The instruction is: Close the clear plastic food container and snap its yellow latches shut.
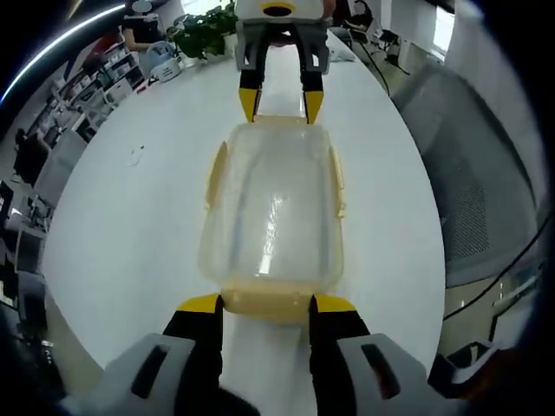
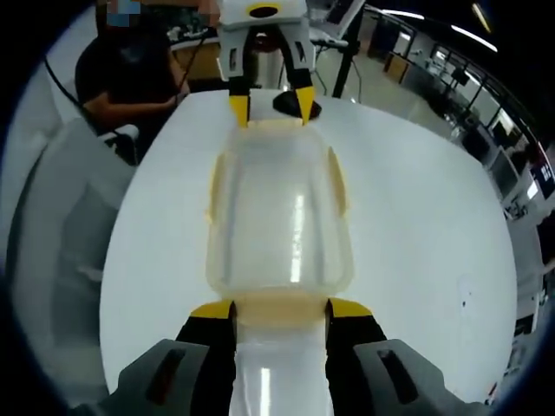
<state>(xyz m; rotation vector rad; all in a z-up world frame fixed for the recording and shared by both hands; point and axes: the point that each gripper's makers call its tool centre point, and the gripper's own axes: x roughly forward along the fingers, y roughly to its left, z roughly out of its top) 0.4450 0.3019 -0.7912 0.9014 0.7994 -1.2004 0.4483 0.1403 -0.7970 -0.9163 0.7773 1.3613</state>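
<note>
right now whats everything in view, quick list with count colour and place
food container: 1, clear with lid on, middle of the table between the two tools
latches: 4, yellow, one at each end and one along each long side
table: 1, white, under the container
potted plant: 1, green, past the far end of the table in the left gripper view
seated person: 1, dark top, beyond the table edge in the right gripper view
office desks and shelves: several, background
left tool: 1, black with yellow tips, jaws apart either side of an end latch
right tool: 1, same colours, jaws apart at the opposite end latch
</note>
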